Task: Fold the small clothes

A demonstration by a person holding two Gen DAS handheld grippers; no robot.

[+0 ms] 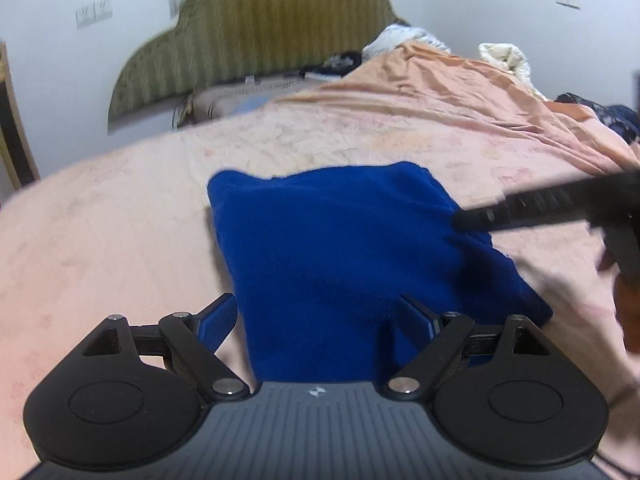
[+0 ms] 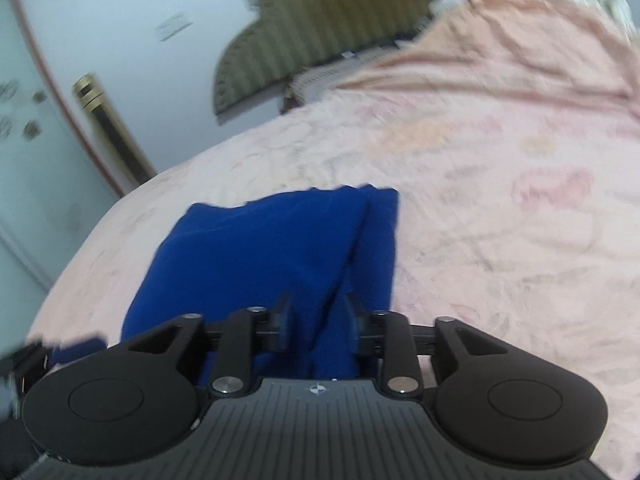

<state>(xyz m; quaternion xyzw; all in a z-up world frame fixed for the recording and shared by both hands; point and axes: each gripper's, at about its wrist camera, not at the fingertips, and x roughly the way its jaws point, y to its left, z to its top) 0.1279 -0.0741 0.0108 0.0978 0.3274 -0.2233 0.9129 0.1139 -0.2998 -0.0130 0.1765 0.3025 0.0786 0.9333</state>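
A blue garment, folded into a rough rectangle, lies on the pink bed cover at the centre of both views, below the olive striped headboard at the top of the frame. The left gripper stands with jaws wide, straddling the garment's near edge without clamping it. The right gripper has its jaws narrow, pinching a raised fold of the blue garment at lower centre.

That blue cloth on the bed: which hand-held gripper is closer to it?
Right. The right hand-held gripper is pinching a fold of the blue cloth. The left hand-held gripper sits open at the cloth's near edge, fingers either side, not closed on it.
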